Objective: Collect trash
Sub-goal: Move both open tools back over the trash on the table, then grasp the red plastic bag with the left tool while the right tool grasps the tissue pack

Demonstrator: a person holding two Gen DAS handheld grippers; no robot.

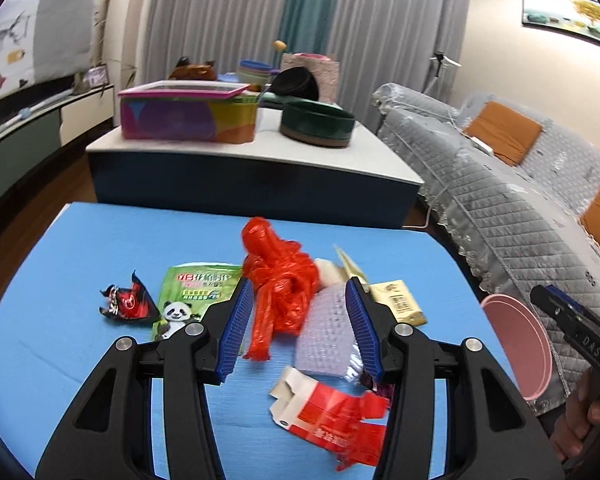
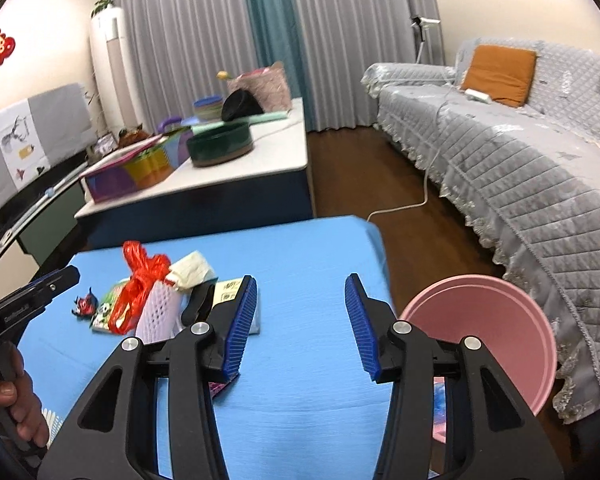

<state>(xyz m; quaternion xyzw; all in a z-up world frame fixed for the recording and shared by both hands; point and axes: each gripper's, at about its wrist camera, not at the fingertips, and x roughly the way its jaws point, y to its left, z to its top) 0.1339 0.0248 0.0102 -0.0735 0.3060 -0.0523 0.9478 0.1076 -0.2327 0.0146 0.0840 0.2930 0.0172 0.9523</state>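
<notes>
Trash lies scattered on a blue table [image 1: 100, 240]. Going left to right in the left wrist view: a crumpled red and black wrapper [image 1: 126, 303], a green panda packet [image 1: 188, 300], a knotted red plastic bag [image 1: 278, 280], a pale lilac bubble-textured pouch [image 1: 326, 332] with a white crumpled tissue [image 1: 330, 270] just behind it, a small cream box [image 1: 400, 300], and nearest the camera a torn red and white carton [image 1: 332, 404]. The left gripper [image 1: 298, 324] hovers above the bag and pouch, fingers spread and holding nothing. Farther right, the right gripper [image 2: 300, 324] hangs over bare blue table, fingers also spread and empty. A pink bin [image 2: 496, 332] stands just off the table's right edge, beside a grey quilted sofa [image 2: 520, 184].
</notes>
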